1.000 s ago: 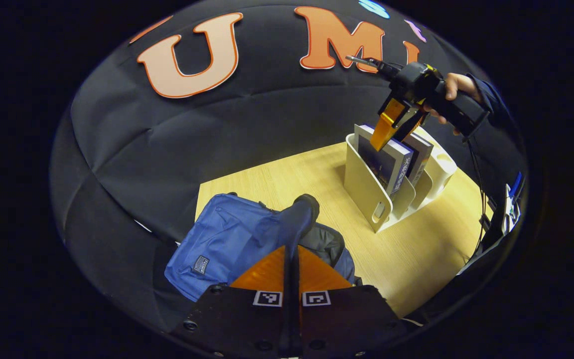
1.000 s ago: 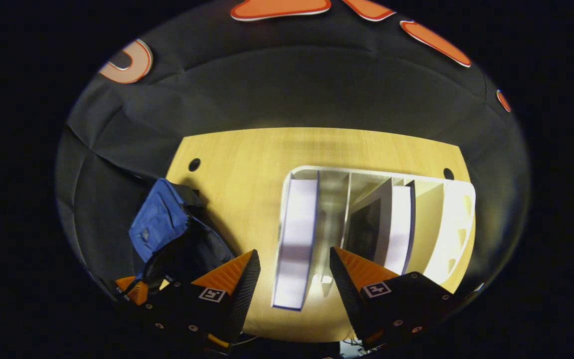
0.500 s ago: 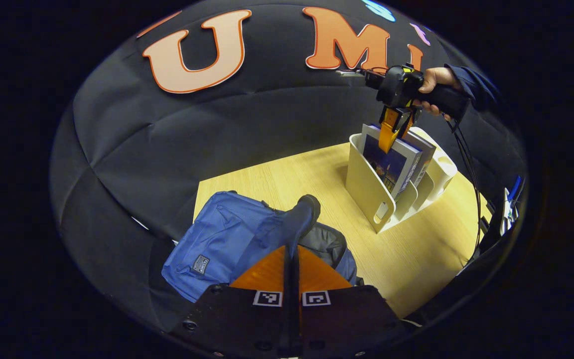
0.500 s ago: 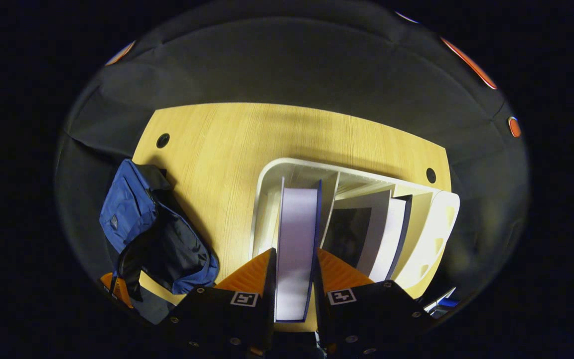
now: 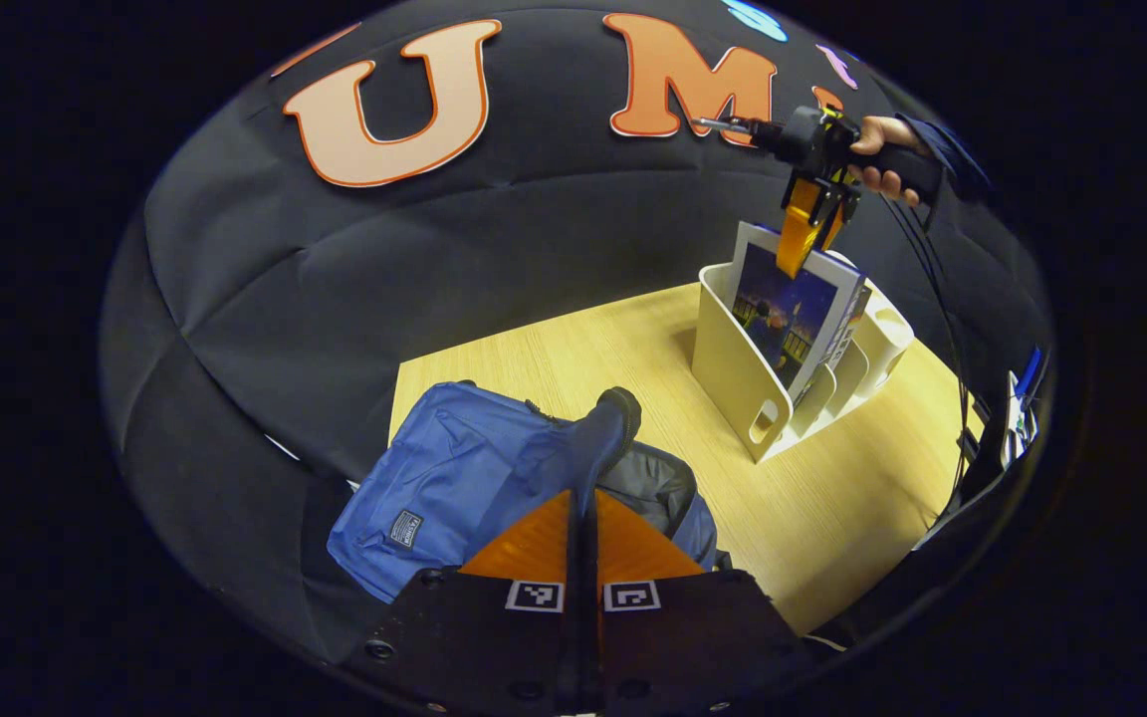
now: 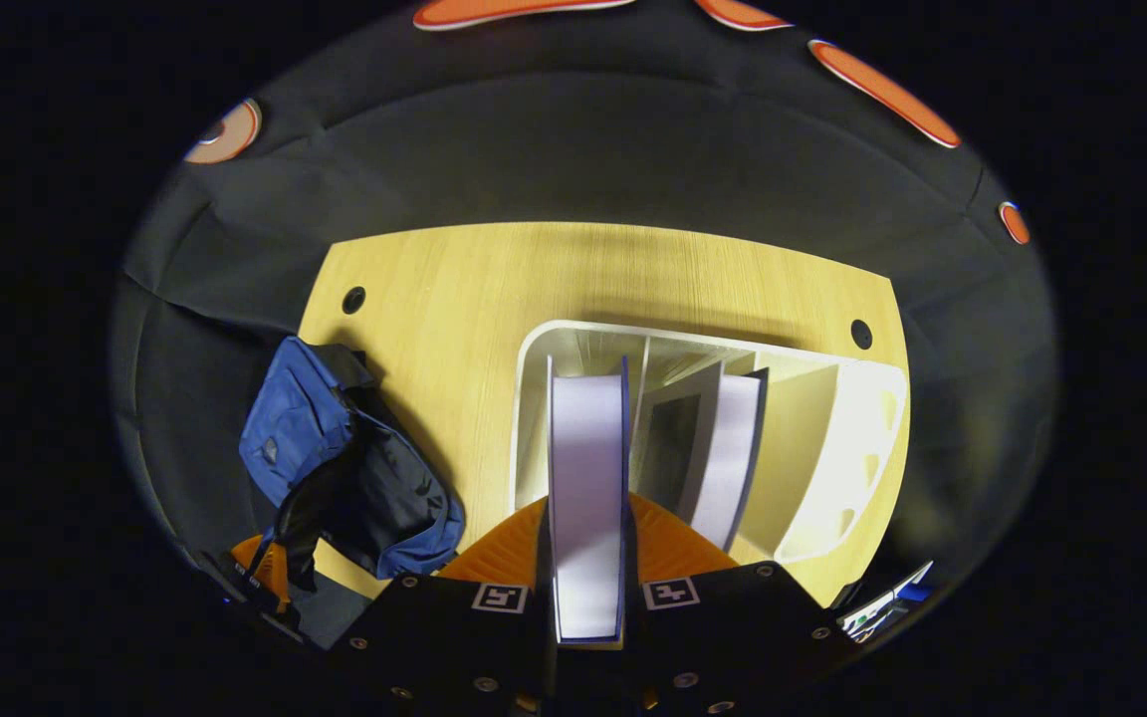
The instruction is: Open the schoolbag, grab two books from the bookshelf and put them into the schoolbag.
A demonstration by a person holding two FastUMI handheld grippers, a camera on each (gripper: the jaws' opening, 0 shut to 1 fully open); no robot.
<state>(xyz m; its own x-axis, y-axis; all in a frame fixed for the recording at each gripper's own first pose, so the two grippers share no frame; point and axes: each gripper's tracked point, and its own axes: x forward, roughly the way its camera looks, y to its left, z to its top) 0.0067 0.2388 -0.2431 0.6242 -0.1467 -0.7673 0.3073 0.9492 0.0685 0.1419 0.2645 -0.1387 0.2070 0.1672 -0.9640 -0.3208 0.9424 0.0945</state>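
Note:
The blue schoolbag lies at the table's near left corner. My left gripper is shut on a dark fold at the bag's opening and holds it up. The cream bookshelf stands on the right. My right gripper, held by a hand, is shut on the top edge of a book with a dark picture cover, which sits tilted and partly raised in its slot. In the right gripper view the book's white page edge runs between the fingers of my right gripper. A second book leans in the slot beside it.
The bookshelf has further slots to the right without books. The schoolbag lies left of it, with my left gripper at its near end. Bare wooden table stretches behind, up to the black cloth wall.
My right gripper came down over the left book, shut on its top edge and has drawn it up a little out of the slot. My left gripper still holds the bag.

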